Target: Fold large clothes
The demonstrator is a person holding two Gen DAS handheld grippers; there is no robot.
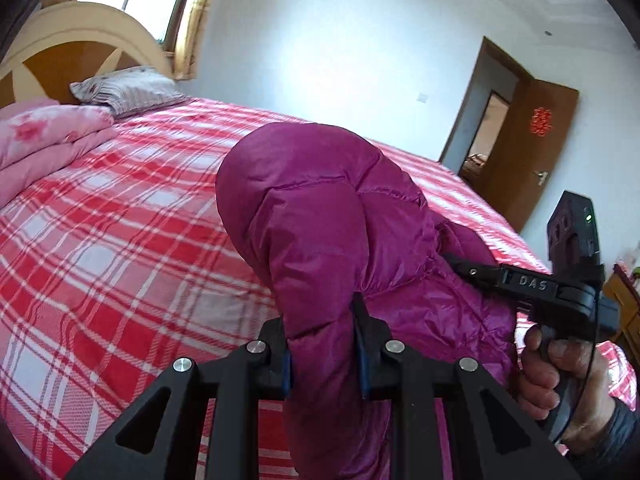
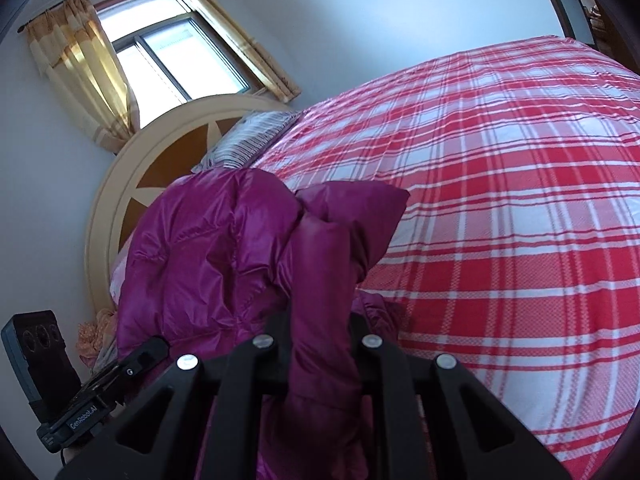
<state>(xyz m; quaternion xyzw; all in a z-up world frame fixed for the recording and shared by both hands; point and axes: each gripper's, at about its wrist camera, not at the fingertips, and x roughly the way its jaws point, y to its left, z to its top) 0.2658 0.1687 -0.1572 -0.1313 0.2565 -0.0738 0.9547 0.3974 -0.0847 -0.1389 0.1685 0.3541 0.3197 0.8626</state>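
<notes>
A puffy magenta down jacket [image 1: 320, 208] is held up above a bed with a red and white plaid cover [image 1: 120, 220]. My left gripper [image 1: 323, 312] is shut on a thick fold of the jacket. My right gripper [image 2: 320, 320] is shut on another fold of the same jacket [image 2: 224, 240]. The right gripper also shows in the left wrist view [image 1: 460, 266], reaching into the jacket from the right, held by a hand. The left gripper shows in the right wrist view [image 2: 148, 354] at the lower left, its tips against the fabric. The jacket's lower part hangs out of sight.
A folded pink quilt [image 1: 48, 140] and a striped pillow [image 1: 128, 90] lie at the head of the bed by the round headboard [image 2: 120, 200]. A curtained window [image 2: 168, 60] is behind it. An open brown door [image 1: 536, 148] stands at the right. The plaid cover [image 2: 500, 200] spreads wide.
</notes>
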